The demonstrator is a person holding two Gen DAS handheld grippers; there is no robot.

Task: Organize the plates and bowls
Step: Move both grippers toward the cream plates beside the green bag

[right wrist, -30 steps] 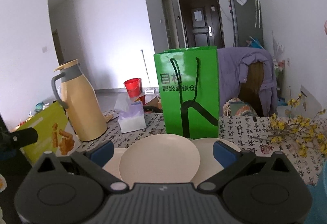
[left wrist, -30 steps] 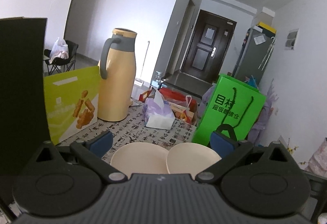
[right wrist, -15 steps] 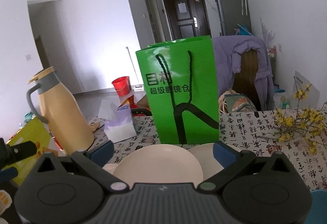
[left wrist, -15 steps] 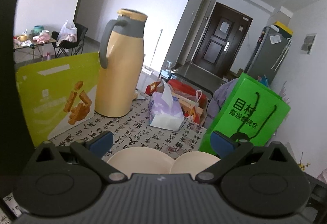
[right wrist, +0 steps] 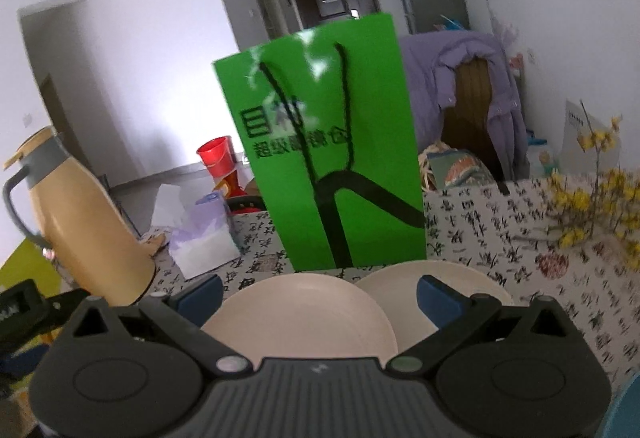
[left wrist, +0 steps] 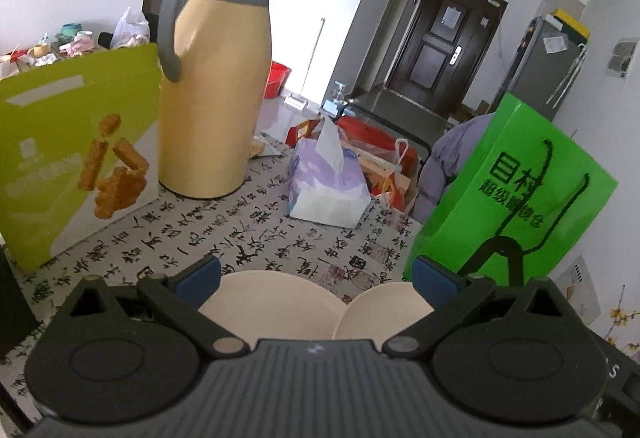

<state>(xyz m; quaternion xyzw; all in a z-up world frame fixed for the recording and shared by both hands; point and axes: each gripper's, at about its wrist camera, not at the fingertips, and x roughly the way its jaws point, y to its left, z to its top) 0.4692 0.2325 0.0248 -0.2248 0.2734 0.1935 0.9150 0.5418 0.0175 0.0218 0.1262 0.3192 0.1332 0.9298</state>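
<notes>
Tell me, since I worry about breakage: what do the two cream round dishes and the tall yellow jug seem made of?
The two cream round dishes look like matte plastic or melamine, possibly glazed ceramic: even colour, thin rims, no gloss. The tall yellow jug looks like painted metal or hard plastic with a grey plastic collar and handle: soft sheen, moulded parts.

Soft, even daylight fills both fisheye views, brightest on the white walls. Straight lines bow near the dark rounded corners. In the right wrist view, the green bag (right wrist: pixel 320 142) shows glare, and the yellow flowers (right wrist: pixel 592 206) are blurred.
</notes>
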